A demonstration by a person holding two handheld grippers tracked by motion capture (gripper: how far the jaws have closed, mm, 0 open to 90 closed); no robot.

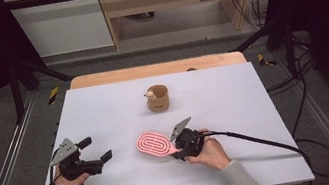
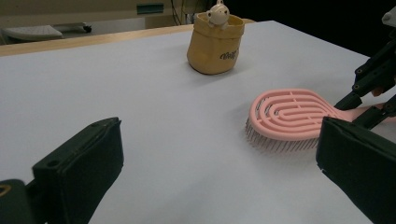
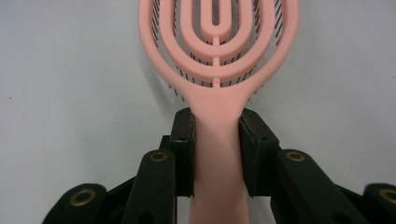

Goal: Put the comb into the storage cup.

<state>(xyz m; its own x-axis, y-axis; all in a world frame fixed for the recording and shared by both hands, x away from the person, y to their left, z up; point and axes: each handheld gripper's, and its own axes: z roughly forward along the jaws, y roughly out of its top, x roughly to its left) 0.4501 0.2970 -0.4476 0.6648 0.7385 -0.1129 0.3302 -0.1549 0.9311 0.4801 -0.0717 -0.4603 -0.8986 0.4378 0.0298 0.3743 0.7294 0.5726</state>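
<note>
Now the right hand-held gripper [image 3: 217, 154] clamps the hairbrush [image 3: 218, 56] (pink).

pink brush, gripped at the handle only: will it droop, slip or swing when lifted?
The pink brush looks like rigid moulded plastic, so probably no droop. Its open, slotted head suggests it is light. The right claw clamps the smooth, narrow handle from both sides with the head far out front, so it may pivot or slip slightly. It lies bristles down, unlikely to roll.
</note>
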